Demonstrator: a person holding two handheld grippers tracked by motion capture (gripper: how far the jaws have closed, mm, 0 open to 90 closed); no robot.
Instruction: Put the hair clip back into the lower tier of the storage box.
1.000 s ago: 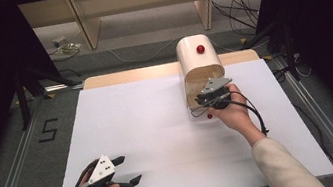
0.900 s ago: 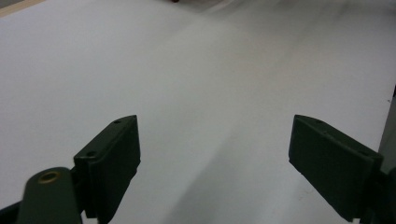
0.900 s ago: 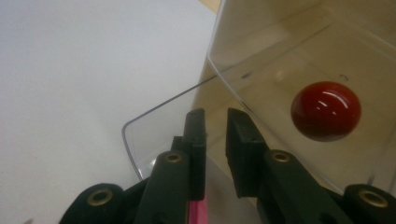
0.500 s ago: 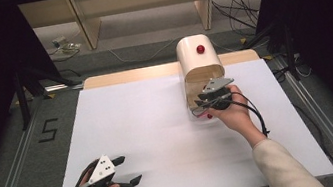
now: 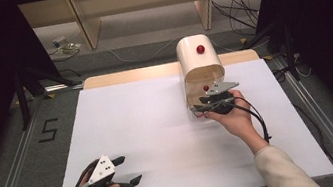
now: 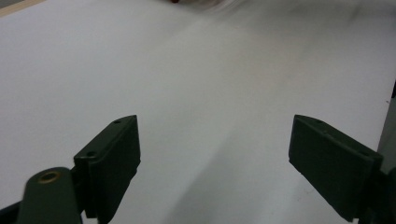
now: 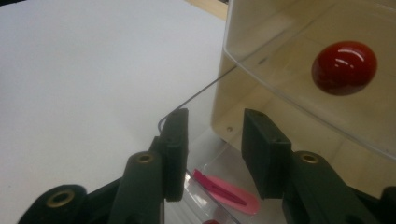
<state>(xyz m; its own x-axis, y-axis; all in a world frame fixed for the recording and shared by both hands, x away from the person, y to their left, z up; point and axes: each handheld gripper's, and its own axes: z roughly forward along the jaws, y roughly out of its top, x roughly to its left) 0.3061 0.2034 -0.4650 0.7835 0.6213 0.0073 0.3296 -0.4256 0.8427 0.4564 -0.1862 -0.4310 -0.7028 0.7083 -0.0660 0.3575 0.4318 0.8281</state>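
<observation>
Two grippers are at the table, and the right gripper is the one at work. It sits at the front of the cream box, and its jaws have just been opening; they stand partly apart and released, with nothing pressed between them. In the right gripper view, the clear door rises just ahead of the jaws, its lower corner close by the left-hand jaw. The door's red knob lies ahead and off to the right. A pink thing lies just below the jaws.

The step looks like letting go of the door. To do it well, the jaws should spread fully, then draw straight back so neither pad catches the door's edge.

The left gripper rests wide open and empty over the white table.
</observation>
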